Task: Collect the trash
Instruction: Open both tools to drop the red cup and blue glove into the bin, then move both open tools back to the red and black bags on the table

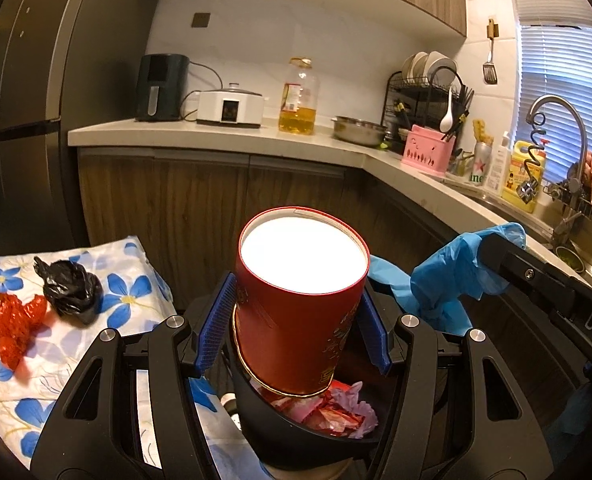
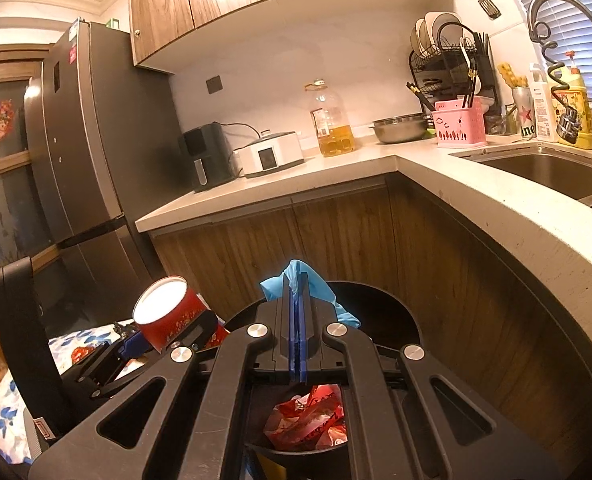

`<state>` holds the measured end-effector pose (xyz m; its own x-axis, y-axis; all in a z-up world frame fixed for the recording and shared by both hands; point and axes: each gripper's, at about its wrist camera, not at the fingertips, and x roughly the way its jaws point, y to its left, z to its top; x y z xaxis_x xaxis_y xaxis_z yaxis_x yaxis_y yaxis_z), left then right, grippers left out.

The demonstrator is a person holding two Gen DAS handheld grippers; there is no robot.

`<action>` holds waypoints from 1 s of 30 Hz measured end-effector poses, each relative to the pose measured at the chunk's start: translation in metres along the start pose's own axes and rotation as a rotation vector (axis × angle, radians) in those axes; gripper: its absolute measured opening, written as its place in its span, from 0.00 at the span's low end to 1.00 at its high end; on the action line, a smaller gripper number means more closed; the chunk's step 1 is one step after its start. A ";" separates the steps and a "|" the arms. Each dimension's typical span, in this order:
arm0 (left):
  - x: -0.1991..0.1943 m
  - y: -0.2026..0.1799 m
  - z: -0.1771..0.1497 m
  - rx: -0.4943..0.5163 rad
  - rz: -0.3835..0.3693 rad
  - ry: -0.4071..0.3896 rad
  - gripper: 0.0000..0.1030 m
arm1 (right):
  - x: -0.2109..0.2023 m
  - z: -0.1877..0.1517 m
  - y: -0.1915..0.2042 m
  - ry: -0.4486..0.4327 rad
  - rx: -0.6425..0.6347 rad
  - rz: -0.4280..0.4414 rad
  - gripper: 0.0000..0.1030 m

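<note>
My left gripper (image 1: 296,326) is shut on a red cylindrical tin with a white end (image 1: 300,300), tilted over the black trash bin (image 1: 296,436), which holds red and pink wrappers (image 1: 328,412). The tin also shows in the right wrist view (image 2: 167,314). My right gripper (image 2: 297,304) is shut on a blue disposable glove (image 2: 316,290), held above the bin (image 2: 388,320); the glove also shows in the left wrist view (image 1: 448,280). A black knotted bag (image 1: 71,292) and a red crumpled bag (image 1: 9,320) lie on the floral cloth (image 1: 135,280) at left.
An L-shaped counter (image 1: 223,136) carries an air fryer (image 1: 161,88), a cooker (image 1: 229,108), an oil bottle (image 1: 298,98), a steel bowl (image 1: 360,130) and a dish rack (image 1: 428,96). A sink (image 2: 552,172) is at right and a fridge (image 2: 87,140) at left.
</note>
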<state>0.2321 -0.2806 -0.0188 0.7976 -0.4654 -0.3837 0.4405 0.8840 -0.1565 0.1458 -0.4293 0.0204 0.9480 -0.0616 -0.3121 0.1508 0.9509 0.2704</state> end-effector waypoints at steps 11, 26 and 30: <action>0.012 -0.001 -0.008 0.033 -0.010 0.036 0.62 | 0.011 -0.001 -0.006 0.028 0.022 -0.024 0.24; -0.018 0.028 -0.013 -0.019 0.140 0.007 0.91 | -0.016 -0.009 0.001 -0.014 0.006 -0.068 0.65; -0.038 0.044 -0.015 -0.047 0.218 0.010 0.93 | -0.025 -0.016 0.014 -0.013 -0.021 -0.070 0.73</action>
<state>0.2154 -0.2234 -0.0250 0.8677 -0.2628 -0.4220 0.2382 0.9648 -0.1110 0.1201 -0.4092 0.0170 0.9390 -0.1323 -0.3176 0.2114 0.9501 0.2292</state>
